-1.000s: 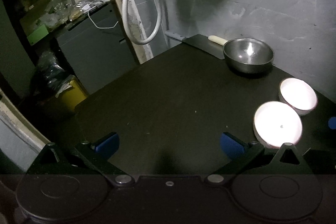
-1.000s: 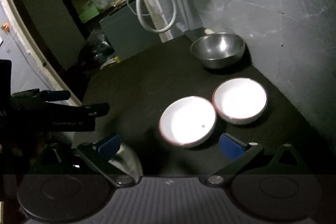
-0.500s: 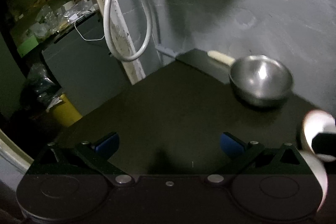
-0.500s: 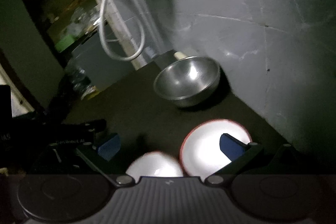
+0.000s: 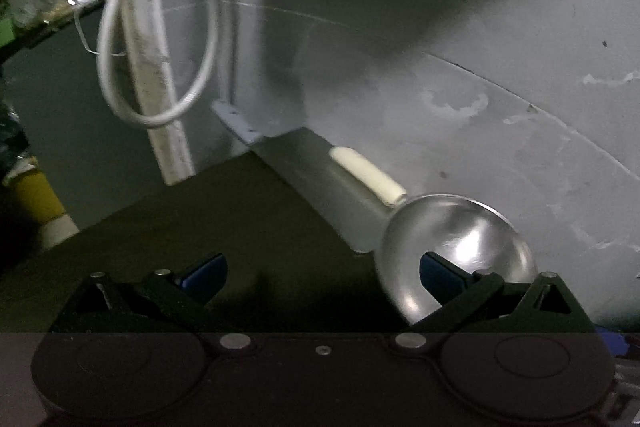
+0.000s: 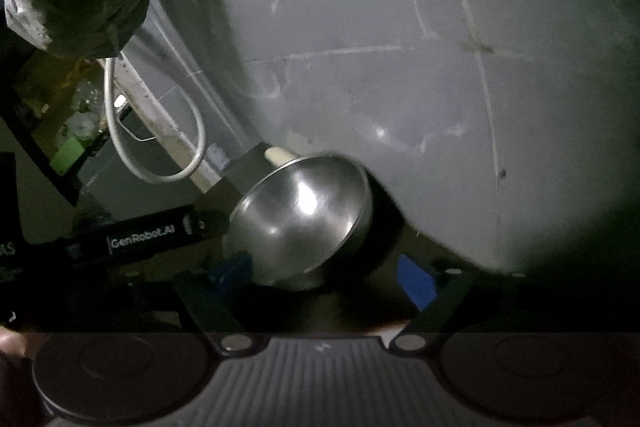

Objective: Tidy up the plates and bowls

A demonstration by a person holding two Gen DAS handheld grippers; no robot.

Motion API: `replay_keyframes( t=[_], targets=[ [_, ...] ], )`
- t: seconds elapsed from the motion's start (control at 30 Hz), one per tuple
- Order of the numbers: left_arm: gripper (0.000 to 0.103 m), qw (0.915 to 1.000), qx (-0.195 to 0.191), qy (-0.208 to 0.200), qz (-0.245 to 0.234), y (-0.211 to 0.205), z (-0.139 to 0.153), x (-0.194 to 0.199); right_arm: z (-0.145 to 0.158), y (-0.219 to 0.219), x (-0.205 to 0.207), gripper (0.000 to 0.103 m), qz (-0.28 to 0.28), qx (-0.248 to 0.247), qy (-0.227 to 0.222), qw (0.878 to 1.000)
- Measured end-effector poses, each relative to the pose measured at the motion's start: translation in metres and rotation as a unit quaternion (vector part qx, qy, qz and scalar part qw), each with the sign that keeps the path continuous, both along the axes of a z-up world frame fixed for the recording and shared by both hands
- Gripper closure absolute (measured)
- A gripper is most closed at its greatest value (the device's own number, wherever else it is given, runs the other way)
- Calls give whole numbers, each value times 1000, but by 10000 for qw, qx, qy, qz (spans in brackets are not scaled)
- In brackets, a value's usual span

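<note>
A steel bowl [image 5: 456,251] stands on the dark table [image 5: 248,219] close to the grey wall. My left gripper [image 5: 322,275] is open, and its right blue pad [image 5: 440,277] sits in front of the bowl's near side. In the right wrist view the steel bowl [image 6: 300,219] fills the centre. My right gripper [image 6: 324,275] has its jaws closing with the bowl's lower part between them. Its right pad [image 6: 416,281] is still apart from the bowl. The left tool's black body [image 6: 140,239] reaches in from the left beside the bowl.
A cream cylindrical handle [image 5: 368,175] lies on a grey ledge [image 5: 316,179] behind the bowl. A white hose loop [image 5: 156,47] hangs beside a post at the left. A yellow bin [image 5: 34,193] stands below the table's edge. The wall [image 6: 440,87] is directly behind the bowl.
Both grippers have moved in toward the steel bowl and the wall. The two white bowls have dropped out of view. The right jaws have narrowed.
</note>
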State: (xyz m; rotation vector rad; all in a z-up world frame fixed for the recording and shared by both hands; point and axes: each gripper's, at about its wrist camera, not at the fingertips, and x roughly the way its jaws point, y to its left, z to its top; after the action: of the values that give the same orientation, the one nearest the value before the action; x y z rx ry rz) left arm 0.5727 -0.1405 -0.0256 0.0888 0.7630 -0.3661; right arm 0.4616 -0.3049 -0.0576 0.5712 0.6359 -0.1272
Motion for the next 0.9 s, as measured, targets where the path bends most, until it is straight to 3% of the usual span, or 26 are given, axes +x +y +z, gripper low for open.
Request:
replay_keyframes(
  t=[0.07, 0.2, 0.3, 0.47, 0.67, 0.9],
  targets=[
    [7, 10000, -24, 76, -11, -6, -3, 2, 0, -1, 3, 28, 4, 22, 8, 10000],
    [26, 9992, 1, 392, -84, -16, -10, 5, -4, -6, 15, 48, 83, -13, 108, 9999],
    [49, 9985, 43, 526, -158, -20, -14, 6, -6, -10, 17, 61, 148, 3, 176, 9997],
    [84, 9966, 55, 742, -344, -27, -20, 5, -13, -12, 21, 67, 332, 62, 177, 9993],
    [85, 9974, 211, 546, -424, -25, -15, -10, -12, -9, 14, 67, 624, -31, 35, 9980],
    [85, 9985, 251, 110, -481, -15, 22, -46, 16, -5, -19, 67, 795, -45, -359, 9962]
  ],
)
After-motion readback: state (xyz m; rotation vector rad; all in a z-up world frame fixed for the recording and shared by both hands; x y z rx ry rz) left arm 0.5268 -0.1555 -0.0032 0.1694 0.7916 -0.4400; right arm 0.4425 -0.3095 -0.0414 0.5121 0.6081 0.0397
